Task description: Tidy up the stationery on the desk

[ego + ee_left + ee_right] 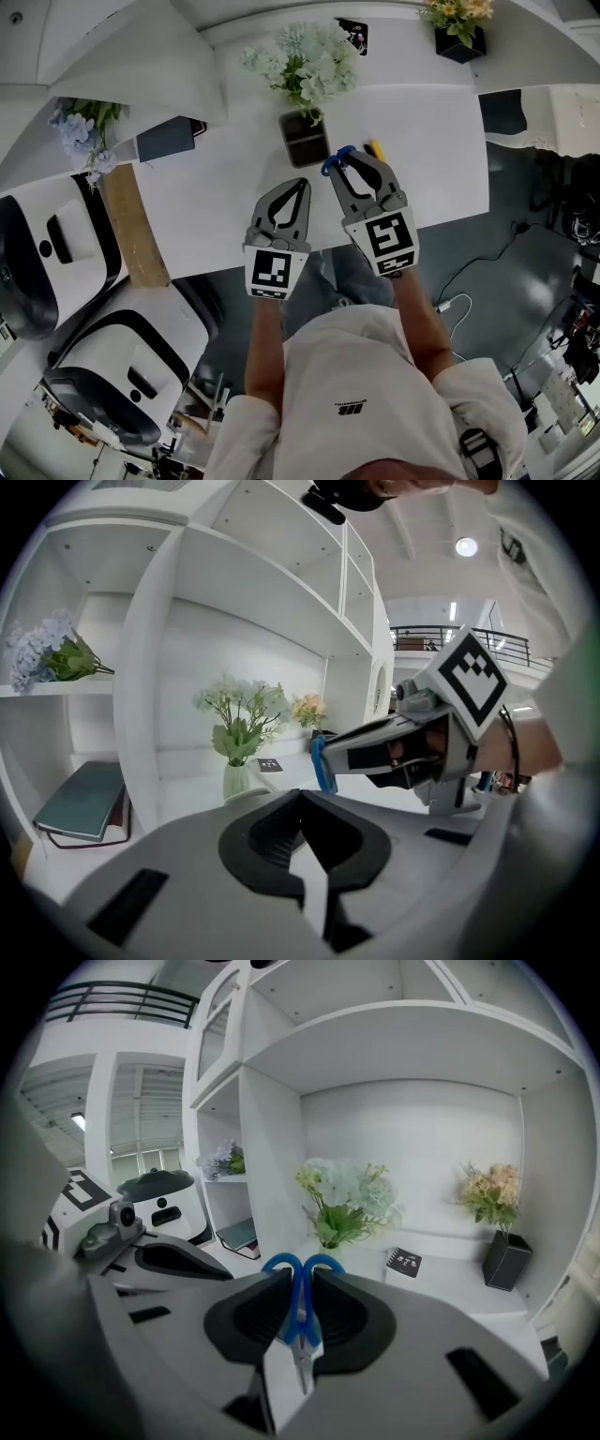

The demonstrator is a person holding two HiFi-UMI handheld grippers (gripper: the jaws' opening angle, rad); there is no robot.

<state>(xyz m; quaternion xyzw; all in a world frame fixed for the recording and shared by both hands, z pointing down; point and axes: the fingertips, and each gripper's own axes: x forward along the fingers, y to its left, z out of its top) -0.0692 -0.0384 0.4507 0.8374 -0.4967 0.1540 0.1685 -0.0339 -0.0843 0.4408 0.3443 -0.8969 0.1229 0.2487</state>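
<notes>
Right gripper is clamped on blue-handled metal scissors (left gripper closed, empty); the narrow hold could let them pivot and miss the far dark square holder.

Two grippers, one blue scissors

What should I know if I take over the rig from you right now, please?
Left gripper: shut, empty, beside the right one over the desk.
Right gripper: shut on the blue scissors, handles forward.
On the desk: dark holder just in front of the flowers; yellow item right of it, too small to identify.
Done: scissors picked up.
To do: stow scissors, probably in the holder, then the yellow item.
</notes>
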